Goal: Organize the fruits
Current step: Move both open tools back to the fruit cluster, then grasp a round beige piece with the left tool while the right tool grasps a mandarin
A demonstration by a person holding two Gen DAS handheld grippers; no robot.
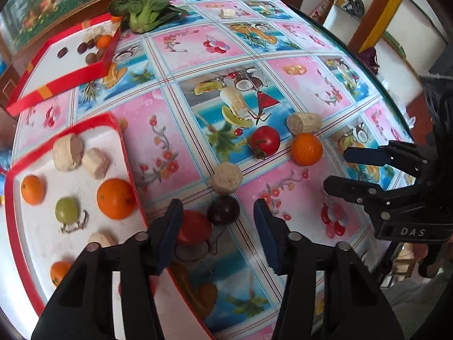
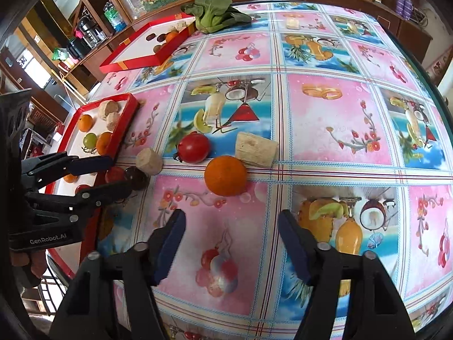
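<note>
My left gripper (image 1: 218, 215) is open, just above a dark plum (image 1: 223, 210) and a red tomato (image 1: 194, 228) beside the near red tray (image 1: 124, 138). That tray holds oranges (image 1: 116, 198), a green fruit (image 1: 66, 209) and beige chunks. My right gripper (image 2: 232, 232) is open and empty, a little short of an orange (image 2: 226, 175). A red tomato (image 2: 194, 148) and beige chunks (image 2: 256, 149) lie behind it. The left gripper shows in the right wrist view (image 2: 113, 175), the right gripper in the left wrist view (image 1: 337, 170).
A second red tray (image 1: 70, 76) at the far left holds dark fruits and an orange. A leafy green vegetable (image 1: 147, 8) lies at the table's far edge. A small beige piece (image 1: 228, 13) lies far back. Cabinets stand behind the table.
</note>
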